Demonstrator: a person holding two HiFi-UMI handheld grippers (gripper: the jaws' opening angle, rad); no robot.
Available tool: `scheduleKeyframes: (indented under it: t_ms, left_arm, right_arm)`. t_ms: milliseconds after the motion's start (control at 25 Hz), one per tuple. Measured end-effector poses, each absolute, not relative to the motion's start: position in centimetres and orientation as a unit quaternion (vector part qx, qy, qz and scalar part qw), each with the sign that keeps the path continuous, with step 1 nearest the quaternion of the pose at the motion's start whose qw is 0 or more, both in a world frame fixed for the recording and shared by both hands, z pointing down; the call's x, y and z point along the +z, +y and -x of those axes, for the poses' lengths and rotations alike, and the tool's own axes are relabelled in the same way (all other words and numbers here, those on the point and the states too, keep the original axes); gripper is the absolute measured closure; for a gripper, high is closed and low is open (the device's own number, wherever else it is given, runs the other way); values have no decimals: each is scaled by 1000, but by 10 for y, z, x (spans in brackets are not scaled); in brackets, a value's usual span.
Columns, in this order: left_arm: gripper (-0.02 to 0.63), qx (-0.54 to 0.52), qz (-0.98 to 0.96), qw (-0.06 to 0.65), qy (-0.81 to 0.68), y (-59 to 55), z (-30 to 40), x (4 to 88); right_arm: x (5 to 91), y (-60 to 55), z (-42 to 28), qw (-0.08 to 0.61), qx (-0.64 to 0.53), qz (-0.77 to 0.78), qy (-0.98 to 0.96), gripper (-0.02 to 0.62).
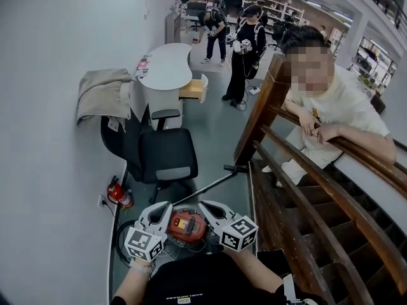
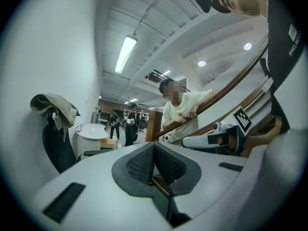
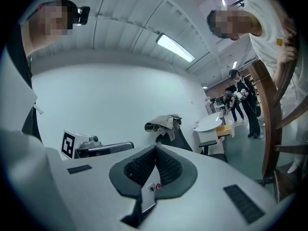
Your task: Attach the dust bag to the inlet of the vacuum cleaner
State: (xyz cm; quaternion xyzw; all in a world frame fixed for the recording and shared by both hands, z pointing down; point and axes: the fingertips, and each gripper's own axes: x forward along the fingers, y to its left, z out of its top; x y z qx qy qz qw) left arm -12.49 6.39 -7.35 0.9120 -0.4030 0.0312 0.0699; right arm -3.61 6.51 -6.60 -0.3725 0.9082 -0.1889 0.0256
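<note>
Vacuum cleaner [image 1: 186,226], red and black, sits on the floor [image 1: 216,138] low in the head view, below and between our two grippers. Dust bag: we find it in no view, so we can't say whether it's on the inlet or lying out of frame. The inlet itself isn't readable either.

Left side: a black hose loop [image 1: 119,239] curls on the floor just beside the vacuum. The left gripper [image 1: 164,206] is held above it near our body, pointing about level and out over the floor. In the left gripper view its jaws [image 2: 154,146] are clenched pad to pad with nothing between them.

Middle: the vacuum lies steeply down from both sets of jaws, not ahead of them. It's roughly midway in the picture, and we judge neither hand clearly nearer.

Right side: the right gripper [image 1: 205,204] mirrors the left. In its own view the jaws [image 3: 155,148] are also closed on nothing; only the far wall shows through the gap behind the pads. The vacuum's wand [image 1: 213,184] has its long axis running from the body up and right toward the foot of the stair post [image 1: 257,122].

Any reach for the vacuum would call for tipping the jaws downward, as we read it.
</note>
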Motion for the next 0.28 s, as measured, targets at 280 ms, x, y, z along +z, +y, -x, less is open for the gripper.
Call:
scheduleKeyframes:
  t_ms: [280]
  left_arm:
    - [589, 33, -911, 67, -405, 63, 117, -75]
  right_arm:
    - [-68, 63, 24, 31, -190, 377, 906, 569]
